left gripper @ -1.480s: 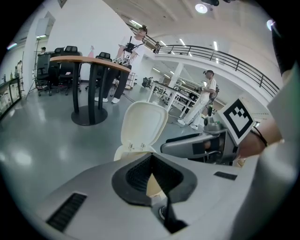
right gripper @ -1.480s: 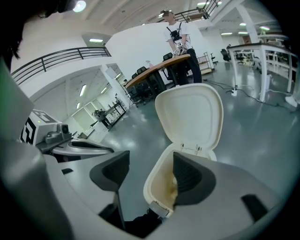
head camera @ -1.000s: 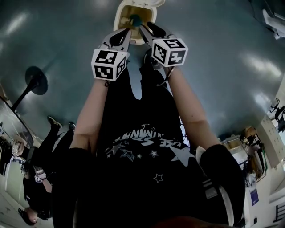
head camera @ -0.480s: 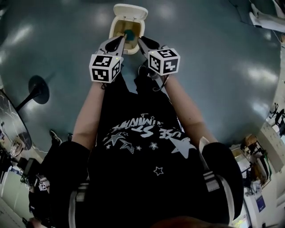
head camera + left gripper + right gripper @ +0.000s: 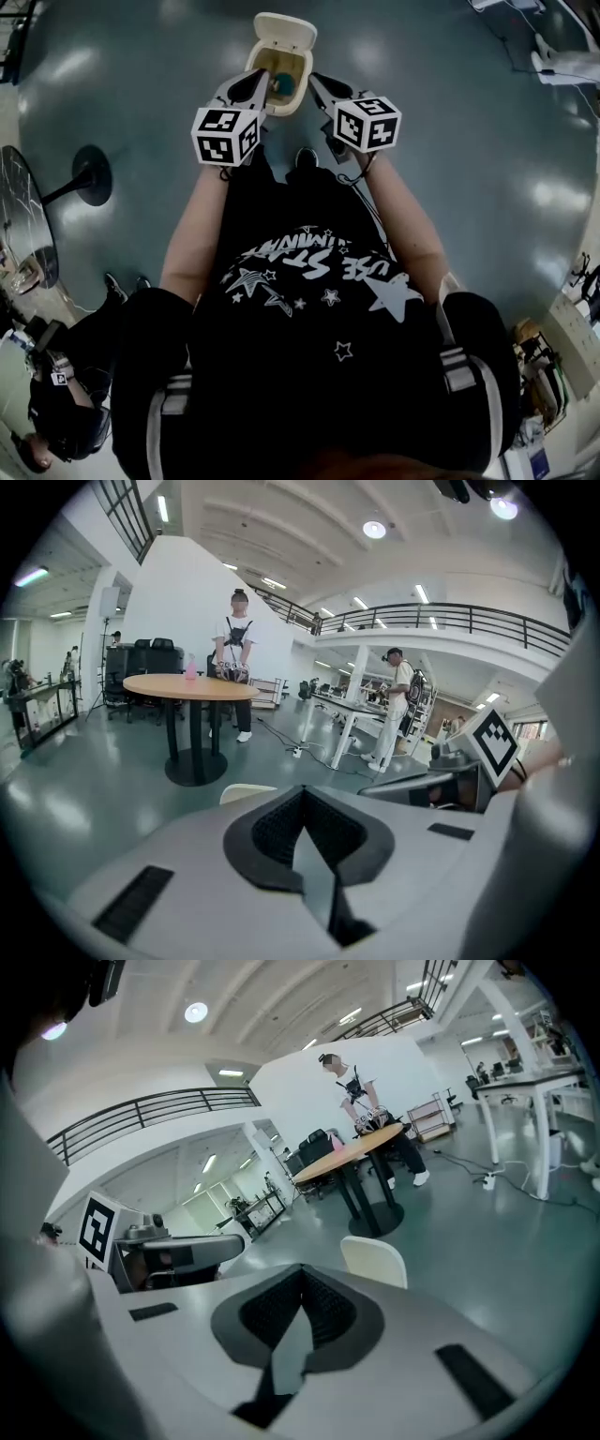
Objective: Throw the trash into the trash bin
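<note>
1 teal trash piece, upper centre, inside trash bin; likely light, crushable, pinch any edge. Left gripper closed, empty; right gripper just closed, empty.

Setting was a large open-plan lab or office hall, not a home.

Evidence noted:
- The polished grey-green floor showed glare from round ceiling lights.
- An upper gallery with a dark railing stood on white columns.
- A round wooden table on a black pedestal had black office chairs behind it.
- Long white workbenches stood in the hall, with loose cables lying across the floor.
- One person stood at the table with dark straps over a white shirt. A second person stood by the workbenches.
</note>
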A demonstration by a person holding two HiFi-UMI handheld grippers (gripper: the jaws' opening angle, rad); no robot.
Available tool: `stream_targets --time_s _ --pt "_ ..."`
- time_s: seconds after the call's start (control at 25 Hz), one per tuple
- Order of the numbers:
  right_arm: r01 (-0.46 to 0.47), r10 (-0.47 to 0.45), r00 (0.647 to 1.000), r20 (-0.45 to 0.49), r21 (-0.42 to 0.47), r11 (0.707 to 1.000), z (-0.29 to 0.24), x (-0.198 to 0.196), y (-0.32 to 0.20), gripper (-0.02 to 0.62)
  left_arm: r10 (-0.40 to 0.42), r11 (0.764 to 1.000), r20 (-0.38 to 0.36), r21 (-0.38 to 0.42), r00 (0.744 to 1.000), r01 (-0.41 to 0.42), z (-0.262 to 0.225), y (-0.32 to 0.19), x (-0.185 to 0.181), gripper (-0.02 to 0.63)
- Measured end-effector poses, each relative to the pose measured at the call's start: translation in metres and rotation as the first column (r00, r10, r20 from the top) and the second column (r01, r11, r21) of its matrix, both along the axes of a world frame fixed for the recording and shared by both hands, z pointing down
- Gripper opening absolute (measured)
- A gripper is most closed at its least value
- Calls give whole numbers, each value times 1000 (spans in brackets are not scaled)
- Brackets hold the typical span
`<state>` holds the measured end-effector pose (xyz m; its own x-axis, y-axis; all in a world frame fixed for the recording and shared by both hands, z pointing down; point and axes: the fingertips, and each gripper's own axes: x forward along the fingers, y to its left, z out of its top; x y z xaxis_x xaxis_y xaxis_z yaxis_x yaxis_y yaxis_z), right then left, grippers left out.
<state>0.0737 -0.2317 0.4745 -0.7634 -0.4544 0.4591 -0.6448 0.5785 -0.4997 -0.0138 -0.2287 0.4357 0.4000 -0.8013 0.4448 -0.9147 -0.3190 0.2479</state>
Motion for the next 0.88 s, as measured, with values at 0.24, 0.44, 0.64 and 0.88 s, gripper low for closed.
stream_targets --time_s 0.24,0.44,0.64,0.88 --pt "22 -22 999 39 -2 1000 -6 5 15 6 -55 998 3 16 998 55 -13 22 -6 11" --pt "-5 6 999 51 -18 1000 -6 12 36 6 -71 997 -14 1 997 71 -13 45 -15 11" --pt "-33 34 999 42 -7 999 -11 10 50 6 -51 999 -39 12 998 52 -18 63 -20 11" --pt "-68 67 996 55 27 997 -30 -4 73 6 -52 997 -72 45 996 55 -31 91 -34 11"
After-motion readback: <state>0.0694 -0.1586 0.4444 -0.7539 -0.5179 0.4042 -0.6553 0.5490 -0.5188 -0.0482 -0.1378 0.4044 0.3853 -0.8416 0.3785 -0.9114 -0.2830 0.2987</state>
